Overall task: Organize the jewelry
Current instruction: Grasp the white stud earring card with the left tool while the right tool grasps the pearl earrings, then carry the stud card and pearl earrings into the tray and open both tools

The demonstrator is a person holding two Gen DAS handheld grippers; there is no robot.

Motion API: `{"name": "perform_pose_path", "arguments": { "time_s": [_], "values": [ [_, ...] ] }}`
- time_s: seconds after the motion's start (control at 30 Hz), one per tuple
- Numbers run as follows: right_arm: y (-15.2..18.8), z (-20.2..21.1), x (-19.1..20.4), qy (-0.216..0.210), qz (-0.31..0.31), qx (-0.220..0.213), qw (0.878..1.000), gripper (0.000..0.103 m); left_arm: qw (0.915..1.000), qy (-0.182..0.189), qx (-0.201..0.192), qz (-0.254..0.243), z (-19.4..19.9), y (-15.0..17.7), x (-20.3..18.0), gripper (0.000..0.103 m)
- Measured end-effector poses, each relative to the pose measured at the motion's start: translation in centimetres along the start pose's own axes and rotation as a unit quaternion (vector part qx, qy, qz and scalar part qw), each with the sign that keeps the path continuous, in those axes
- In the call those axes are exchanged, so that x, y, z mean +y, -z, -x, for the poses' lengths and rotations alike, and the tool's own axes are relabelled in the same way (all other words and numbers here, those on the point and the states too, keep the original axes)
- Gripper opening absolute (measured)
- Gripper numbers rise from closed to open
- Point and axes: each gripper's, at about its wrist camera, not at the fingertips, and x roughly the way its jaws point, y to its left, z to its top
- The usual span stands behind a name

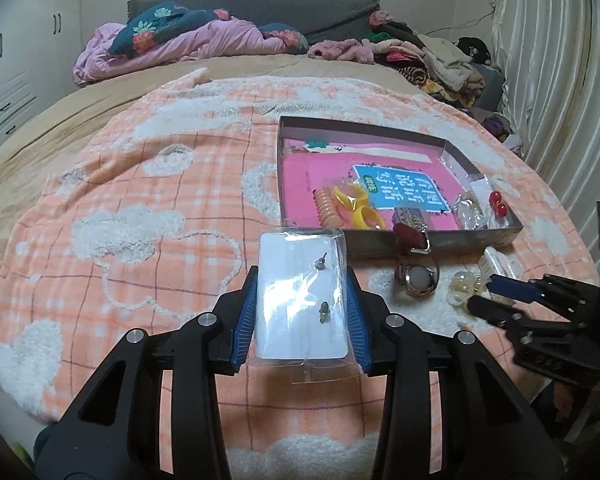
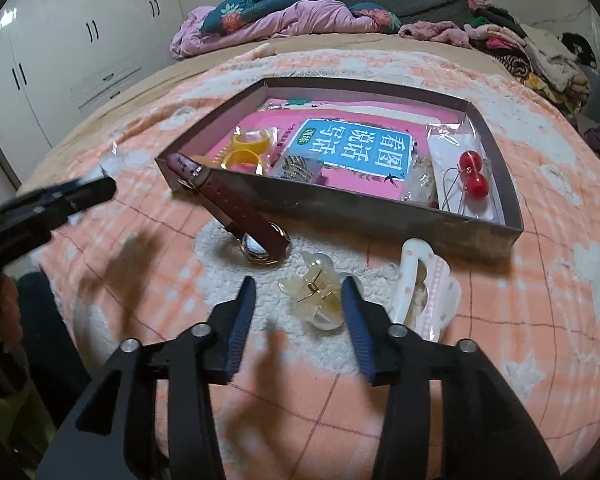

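We hold the earring card (image 1: 300,300), in its clear sleeve, in the left gripper (image 1: 302,280); jaws pinch it by both long edges, so the studs face up and stay flat, clear of the blanket (image 1: 120,184). Card sits short of the box (image 1: 432,236), near its front-left corner, not yet inside.

Right gripper (image 2: 300,292): jaws spread, nothing clamped. Clear hair claw (image 2: 314,294) lies on the blanket between the pads; right pad is just beside it, contact not confirmed.

Watch (image 2: 260,246) lies w/ strap propped on the box's front wall, dial on the blanket, i.e. not stowed. White hair clip (image 2: 424,288) lies outside too, near the front wall.

Already in box: yellow rings (image 2: 244,152), red-bead earrings (image 2: 474,174).
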Motion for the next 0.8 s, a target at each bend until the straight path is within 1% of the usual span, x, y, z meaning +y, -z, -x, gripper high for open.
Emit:
{"name": "perform_pose_path", "arguments": {
  "time_s": [0.07, 0.23, 0.3, 0.33, 0.5, 0.6, 0.67, 0.8],
  "values": [
    [-0.1, -0.7, -0.1, 0.014, 0.005, 0.005, 1.0, 0.049, 1.0, 0.001, -0.003, -0.001, 0.1, -0.2, -0.1, 0.032],
    [-0.3, -2.1, -0.1, 0.041, 0.026, 0.003, 0.999, 0.049, 0.9999, 0.008, -0.009, -0.001, 0.3, -0.6, -0.4, 0.032],
    [-0.5, -2.6, 0.0, 0.05, 0.037, 0.0, 0.998, 0.046, 0.9999, 0.009, -0.011, -0.003, 0.2, -0.9, -0.6, 0.032],
    [-0.5, -2.8, -0.1, 0.055, 0.041, -0.001, 0.998, 0.042, 0.9999, 0.011, -0.013, -0.003, 0.2, -1.1, -0.7, 0.032],
    [-0.6, -2.5, -0.5, 0.044, 0.034, -0.007, 0.998, 0.042, 0.9997, 0.012, -0.02, -0.007, 0.0, -1.9, -0.9, 0.032],
    [-0.8, -1.3, -0.9, 0.021, 0.016, -0.013, 1.0, 0.042, 0.9996, 0.013, -0.025, -0.007, -0.2, -2.5, -0.9, 0.032],
    [-1.1, -0.1, -1.2, 0.007, 0.004, -0.025, 1.0, 0.042, 0.9995, 0.013, -0.028, -0.008, -0.3, -2.8, -1.0, 0.032],
    [-2.2, 1.9, -1.2, 0.001, 0.001, -0.054, 0.999, 0.042, 0.9993, 0.014, -0.034, -0.012, -0.6, -3.7, -1.0, 0.032]
  ]
}}
